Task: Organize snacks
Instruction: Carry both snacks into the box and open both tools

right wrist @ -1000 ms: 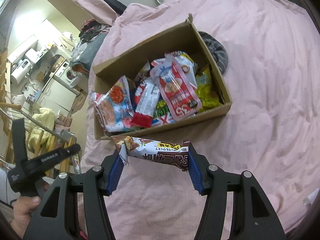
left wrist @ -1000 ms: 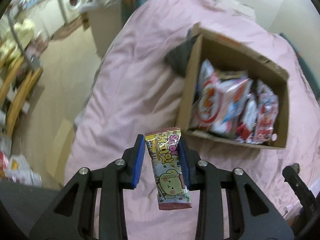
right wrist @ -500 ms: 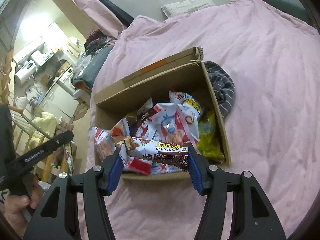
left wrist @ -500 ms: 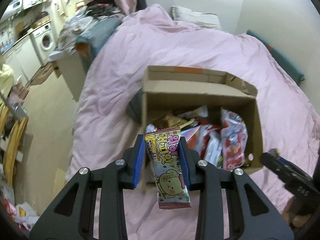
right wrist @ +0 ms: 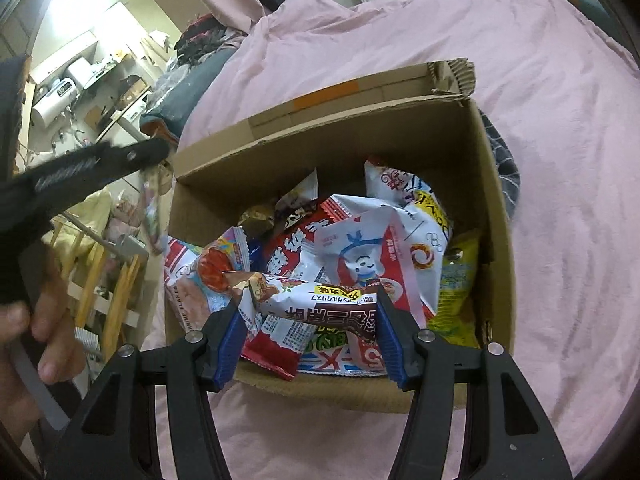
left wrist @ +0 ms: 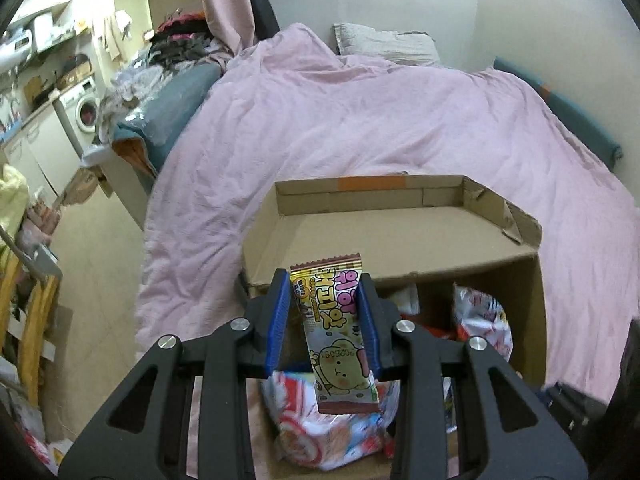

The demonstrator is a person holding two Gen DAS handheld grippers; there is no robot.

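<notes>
An open cardboard box (left wrist: 400,236) (right wrist: 332,136) holding several snack packets sits on a pink bedspread. My left gripper (left wrist: 325,312) is shut on a yellow and pink snack packet (left wrist: 340,336) with a cartoon face, held over the box's near left corner. My right gripper (right wrist: 310,320) is shut on a brown and white snack bar (right wrist: 316,304), held crosswise just above the packets at the box's front edge. The left gripper's body (right wrist: 80,168) shows at the left of the right wrist view.
The pink bedspread (left wrist: 360,120) (right wrist: 560,200) spreads around the box. A striped grey cloth (right wrist: 504,168) lies against the box's right side. A pillow (left wrist: 384,44) lies at the bed's head. A washing machine (left wrist: 84,108), clothes pile and wooden rack (left wrist: 28,312) stand off the bed's left side.
Both grippers have moved forward over the box with their snacks still held. The box now fills the lower part of both views.
</notes>
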